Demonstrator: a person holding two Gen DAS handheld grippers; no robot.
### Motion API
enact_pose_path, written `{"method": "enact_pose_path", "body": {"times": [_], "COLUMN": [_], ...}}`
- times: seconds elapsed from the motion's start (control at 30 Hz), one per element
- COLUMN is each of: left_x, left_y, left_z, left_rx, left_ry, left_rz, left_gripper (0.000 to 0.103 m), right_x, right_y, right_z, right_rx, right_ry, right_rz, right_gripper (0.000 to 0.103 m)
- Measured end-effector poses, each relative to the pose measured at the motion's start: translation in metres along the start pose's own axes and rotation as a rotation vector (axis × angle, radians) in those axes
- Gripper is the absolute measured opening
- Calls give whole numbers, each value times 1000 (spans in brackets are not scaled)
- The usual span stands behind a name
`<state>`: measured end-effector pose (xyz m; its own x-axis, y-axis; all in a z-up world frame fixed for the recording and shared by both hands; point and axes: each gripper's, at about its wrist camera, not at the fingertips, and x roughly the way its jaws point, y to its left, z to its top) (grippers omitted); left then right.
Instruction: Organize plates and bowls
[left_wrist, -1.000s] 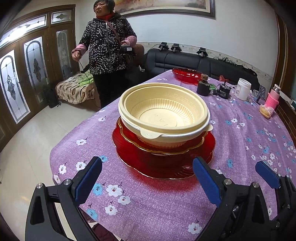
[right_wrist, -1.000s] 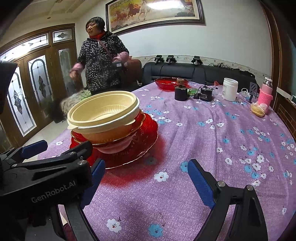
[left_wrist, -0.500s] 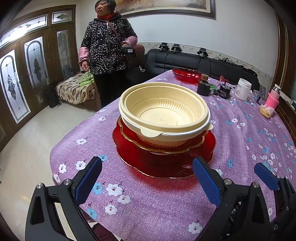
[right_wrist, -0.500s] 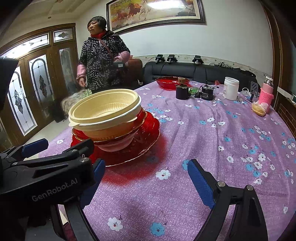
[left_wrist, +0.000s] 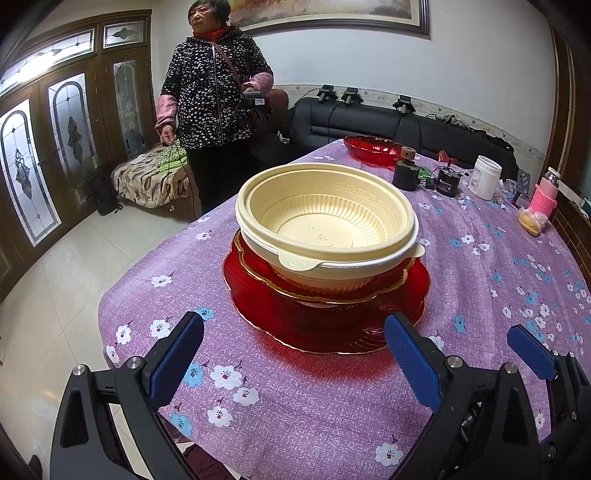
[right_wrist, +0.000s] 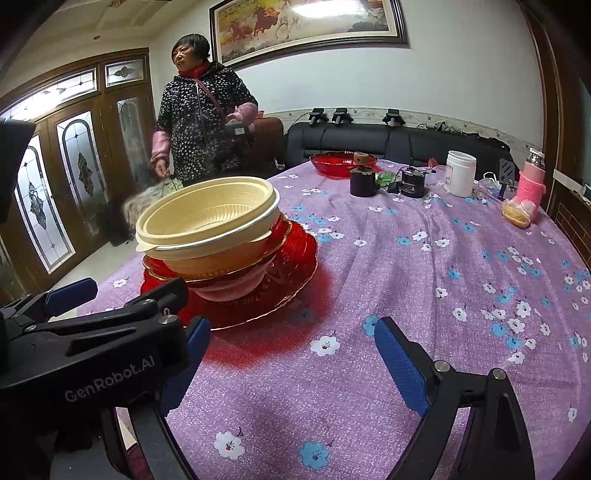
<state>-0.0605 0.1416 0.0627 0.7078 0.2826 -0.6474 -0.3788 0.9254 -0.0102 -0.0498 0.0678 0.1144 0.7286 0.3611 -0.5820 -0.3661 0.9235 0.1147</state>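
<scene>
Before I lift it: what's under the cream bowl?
Under the cream bowl sit a gold-rimmed red dish, a whitish bowl, then a red plate. Their insides are covered.

"GenRobot.AI" in pale grey letters on the black body of the left gripper (right_wrist: 122, 321), seen at the lower left of the right wrist view (tilted, fully legible). Embossed marks on the inside bottom of the cream bowl (left_wrist: 327, 218) in the left wrist view, too faint and upside-down to read. White jar (right_wrist: 460, 173) carries a label with small print on its left side, unreadable. Black canister (right_wrist: 412, 182) has a pale label, also too small. Nothing else legible in either view.
</scene>
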Motion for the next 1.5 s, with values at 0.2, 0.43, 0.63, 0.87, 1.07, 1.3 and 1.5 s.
{"method": "enact_pose_path", "body": {"times": [0.2, 0.43, 0.63, 0.87, 1.07, 1.3, 1.5], "left_x": [1, 1, 1, 2, 2, -29, -54], "left_y": [0, -1, -3, -5, -4, 5, 13], "left_z": [1, 0, 0, -1, -1, -5, -3], "left_rx": [1, 5, 6, 7, 5, -35, -70], "left_ry": [1, 2, 2, 6, 2, -219, -362], "left_rz": [0, -1, -1, -2, -5, 96, 77], "left_gripper": [98, 98, 98, 98, 98, 99, 103], "right_x": [0, 0, 0, 0, 1, -4, -11], "right_y": [1, 0, 0, 1, 3, 4, 12], "right_z": [0, 0, -1, -2, -4, -4, 5], "right_rx": [-3, 2, -1, 1, 4, 3, -34], "right_ry": [-2, 1, 1, 3, 9, -20, -55], "right_rz": [3, 5, 11, 12, 16, 41, 52], "right_gripper": [93, 93, 93, 93, 93, 93, 93]}}
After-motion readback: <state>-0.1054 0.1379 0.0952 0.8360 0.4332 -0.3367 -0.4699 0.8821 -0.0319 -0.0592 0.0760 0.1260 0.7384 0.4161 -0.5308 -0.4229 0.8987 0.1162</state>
